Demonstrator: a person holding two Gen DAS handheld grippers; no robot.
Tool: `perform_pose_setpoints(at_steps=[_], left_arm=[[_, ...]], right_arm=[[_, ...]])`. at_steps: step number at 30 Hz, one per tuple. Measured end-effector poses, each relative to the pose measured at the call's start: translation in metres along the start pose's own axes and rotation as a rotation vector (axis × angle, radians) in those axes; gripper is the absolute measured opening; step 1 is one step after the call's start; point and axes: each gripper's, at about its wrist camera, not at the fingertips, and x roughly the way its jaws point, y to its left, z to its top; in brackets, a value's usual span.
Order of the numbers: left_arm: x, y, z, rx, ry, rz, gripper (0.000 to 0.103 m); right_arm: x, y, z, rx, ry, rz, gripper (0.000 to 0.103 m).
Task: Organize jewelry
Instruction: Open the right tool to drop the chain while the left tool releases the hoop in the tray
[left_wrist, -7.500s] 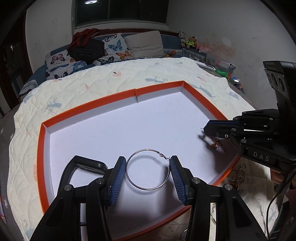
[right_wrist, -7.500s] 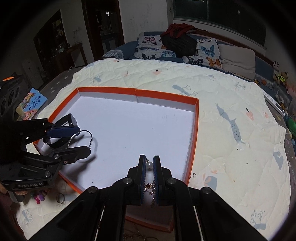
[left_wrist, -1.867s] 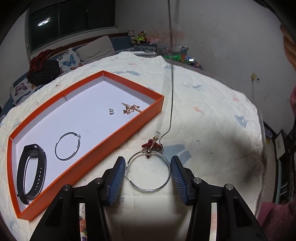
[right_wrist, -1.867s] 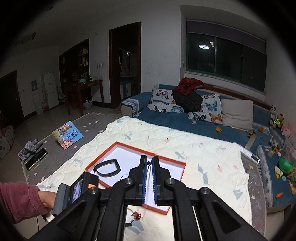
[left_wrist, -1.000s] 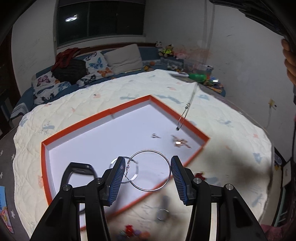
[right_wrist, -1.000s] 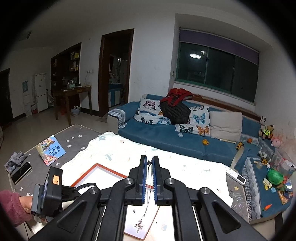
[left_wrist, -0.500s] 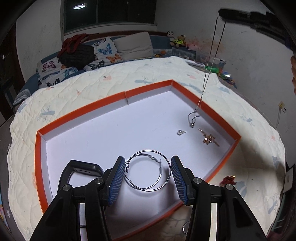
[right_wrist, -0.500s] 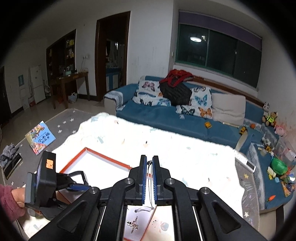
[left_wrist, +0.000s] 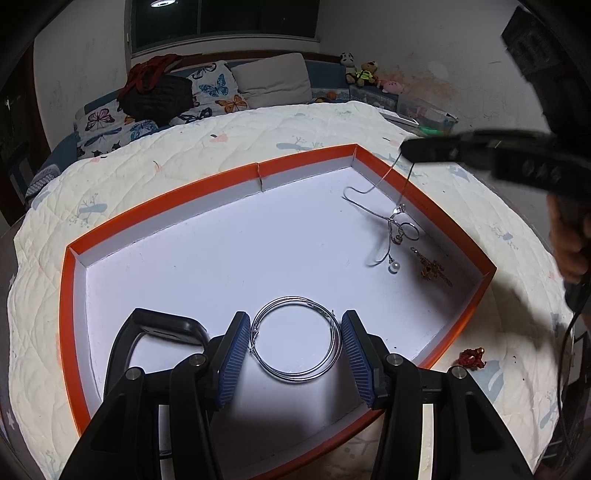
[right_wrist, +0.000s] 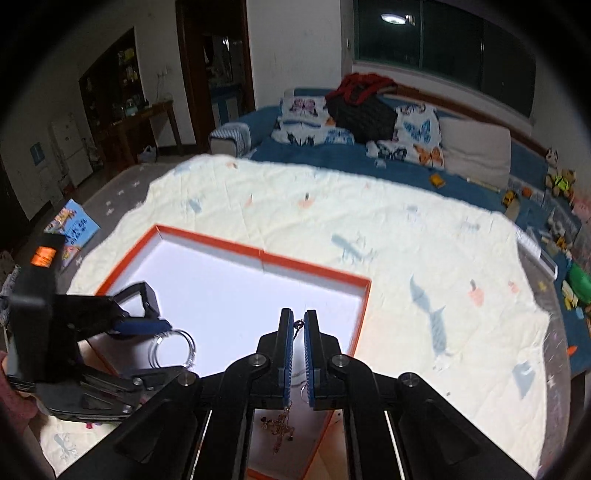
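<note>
Black wristband (left_wrist: 159, 325): lies in the near-left part of the orange-rimmed tray (left_wrist: 68, 295), partly hidden behind the left gripper's body.
Left gripper (left_wrist: 293, 345): low over the near edge of the tray; its blue-padded jaws stand apart with a hoop earring (left_wrist: 295, 341) spanning the gap between them; in the right wrist view it shows at the tray's left side (right_wrist: 147, 347).
Hoop earrings: 2 silver hoops overlap almost exactly on the white tray floor; whether the pads press the upper hoop or only flank it, I cannot tell.
Tray: white floor, orange walls, set on a cream quilt (left_wrist: 221, 144) patterned with small whales; a notch shows in the far wall.
Pearl stud (left_wrist: 394, 266): on the tray floor in the right part, just beside the chain's lower end.
Silver chain necklace (left_wrist: 391, 221): hangs from the right gripper and coils onto the tray floor near the right wall, a small pendant at the loop.
Gold pendant piece (left_wrist: 432, 268): on the tray floor, right of the pearl, near the right wall.
Right gripper (right_wrist: 298, 325): above the tray's right corner; jaws nearly together, pinching the thin chain between the blue pads; seen blurred at upper right in the left wrist view (left_wrist: 417, 152).
Red knot charm (left_wrist: 472, 357): on the quilt outside the tray, beside its near-right wall.
</note>
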Motion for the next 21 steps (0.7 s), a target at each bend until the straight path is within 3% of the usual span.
perform_pose_setpoints(at_steps=[21], left_arm=[[-0.004, -0.001, -0.001, -0.008, -0.008, -0.01, 0.056]], right_arm=[[0.032, 0.013, -0.016, -0.032, 0.106, -0.015, 0.008]])
